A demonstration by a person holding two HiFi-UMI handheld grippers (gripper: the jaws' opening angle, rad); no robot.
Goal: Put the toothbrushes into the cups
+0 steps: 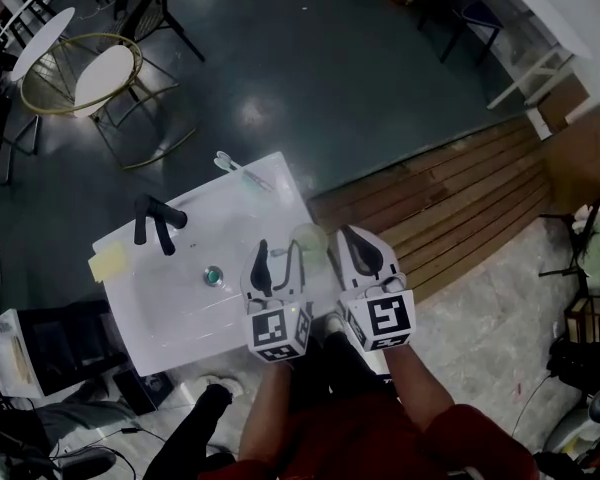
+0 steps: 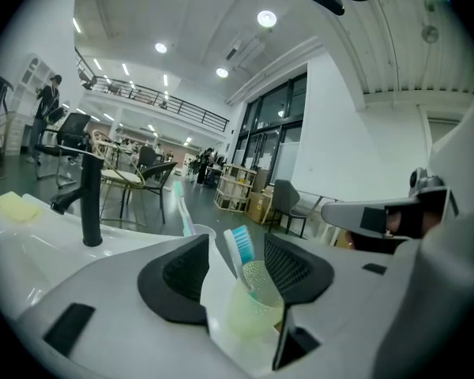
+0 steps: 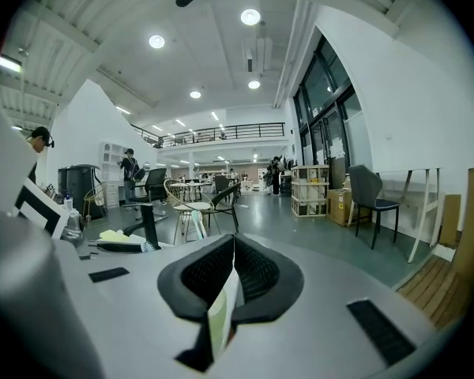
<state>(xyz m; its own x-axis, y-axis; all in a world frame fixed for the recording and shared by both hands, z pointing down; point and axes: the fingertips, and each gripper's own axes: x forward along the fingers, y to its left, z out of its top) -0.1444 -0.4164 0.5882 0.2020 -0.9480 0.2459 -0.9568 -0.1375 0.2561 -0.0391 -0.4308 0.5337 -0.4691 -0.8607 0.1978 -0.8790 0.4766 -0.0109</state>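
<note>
On the sink (image 1: pixel 160 308), the left tool (image 2: pixel 237 251) half hides the cup (image 2: pixel 249 310).

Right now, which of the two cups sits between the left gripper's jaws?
The yellow-green cup holding the blue-bristled toothbrush. The other cup, with a pale green toothbrush, stands farther back on the sink.

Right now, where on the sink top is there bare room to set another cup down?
Bare: the strip between the far cup and the near cup, and the basin around the drain. Crowded: the near right corner, where the open left gripper straddles the near cup beside the right gripper; faucet and sponge take the left edge.
</note>
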